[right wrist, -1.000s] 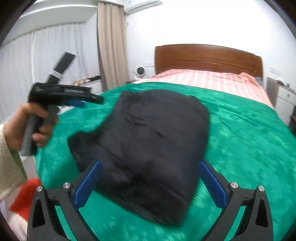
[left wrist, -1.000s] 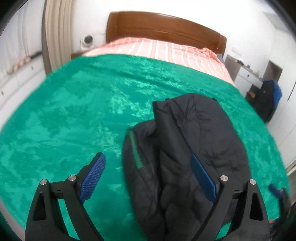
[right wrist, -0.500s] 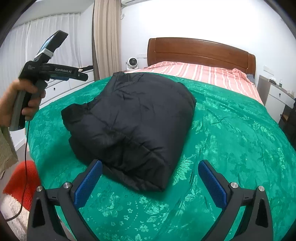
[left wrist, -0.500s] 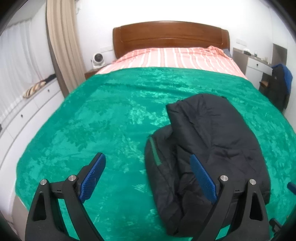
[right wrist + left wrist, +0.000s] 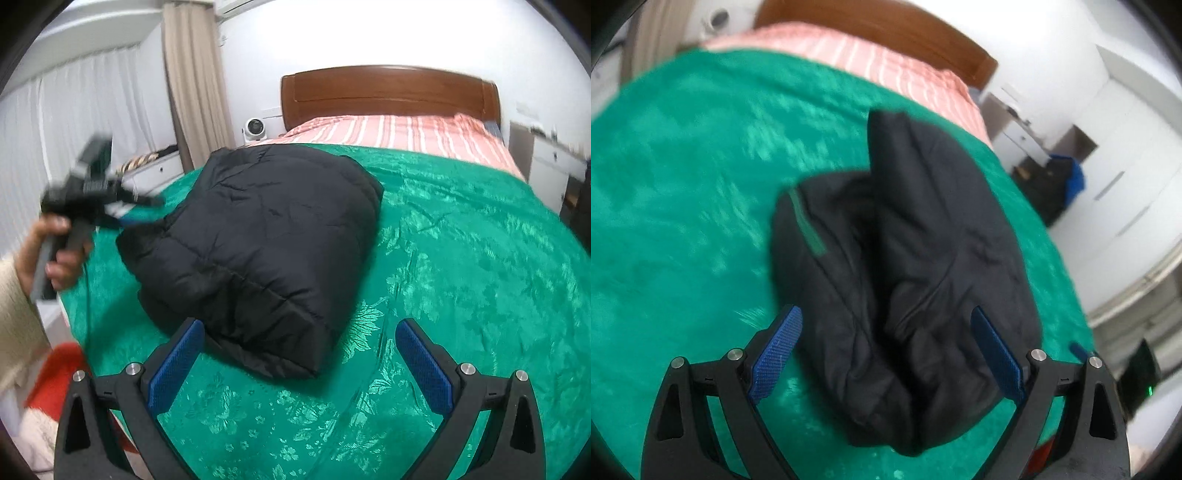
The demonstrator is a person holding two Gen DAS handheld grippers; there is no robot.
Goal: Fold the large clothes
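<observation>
A black puffy jacket (image 5: 916, 266) lies folded in a thick bundle on the green bedspread (image 5: 683, 221); a green strip shows on its left fold. My left gripper (image 5: 886, 350) is open and empty, hovering over the bundle's near end. In the right wrist view the same jacket (image 5: 258, 229) lies ahead and left. My right gripper (image 5: 299, 358) is open and empty just above the bundle's near right corner. The left gripper (image 5: 122, 210), held in a hand, shows blurred at the jacket's left edge.
The green bedspread (image 5: 461, 258) covers the bed, with a pink striped sheet (image 5: 399, 129) and a wooden headboard (image 5: 388, 92) beyond. A small fan (image 5: 255, 127) and curtains stand at the left. A white desk and dark chair (image 5: 1056, 181) stand at the right. A red item (image 5: 51, 380) lies on the floor.
The left gripper has swung down and right over the jacket, its view now blurred. The right gripper has shifted a little closer to the jacket's near corner. Both jaws stay open.
</observation>
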